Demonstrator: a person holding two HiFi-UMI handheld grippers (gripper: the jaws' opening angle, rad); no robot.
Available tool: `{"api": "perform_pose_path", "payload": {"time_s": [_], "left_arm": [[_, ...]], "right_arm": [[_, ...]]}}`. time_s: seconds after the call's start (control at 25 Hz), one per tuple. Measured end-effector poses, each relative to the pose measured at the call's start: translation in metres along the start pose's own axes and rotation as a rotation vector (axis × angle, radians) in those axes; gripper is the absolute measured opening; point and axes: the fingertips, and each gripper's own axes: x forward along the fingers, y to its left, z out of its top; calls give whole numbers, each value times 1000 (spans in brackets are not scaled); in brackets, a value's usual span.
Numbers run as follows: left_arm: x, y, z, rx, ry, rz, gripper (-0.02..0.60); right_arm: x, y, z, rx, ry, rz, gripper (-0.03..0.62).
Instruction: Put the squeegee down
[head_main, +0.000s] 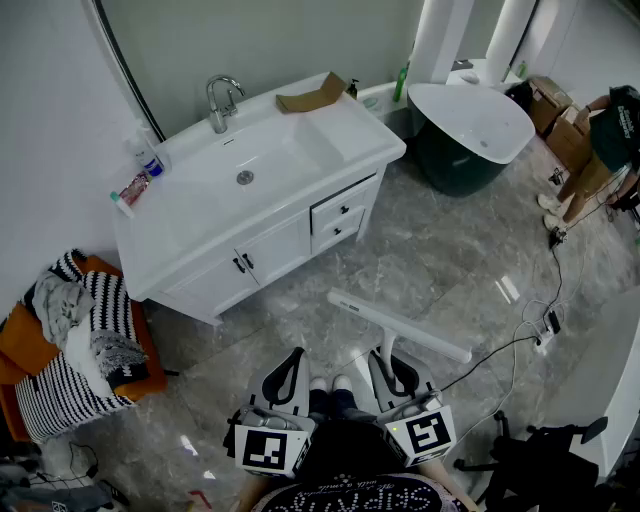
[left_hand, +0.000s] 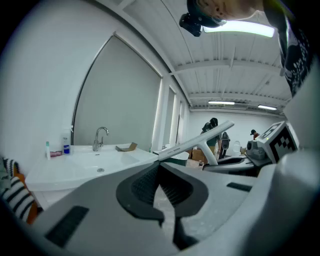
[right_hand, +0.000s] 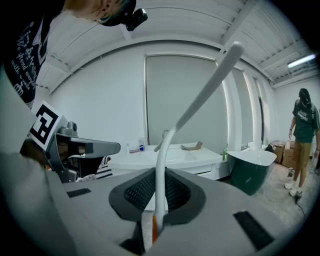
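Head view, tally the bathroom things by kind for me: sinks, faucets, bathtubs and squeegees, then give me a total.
Sink: 1
Faucet: 1
Bathtub: 1
Squeegee: 1
Total: 4

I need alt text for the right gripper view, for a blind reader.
The right gripper is shut on the handle of a white squeegee that rises up and to the right. Behind stands a white sink cabinet.
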Motion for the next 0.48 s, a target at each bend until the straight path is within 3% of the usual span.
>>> {"api": "perform_pose_path", "payload": {"time_s": [0.48], "left_arm": [[14,-23,7,28,-1,-61,5]], "right_arm": [[-8,-13,7,60,-23,4,48]]}}
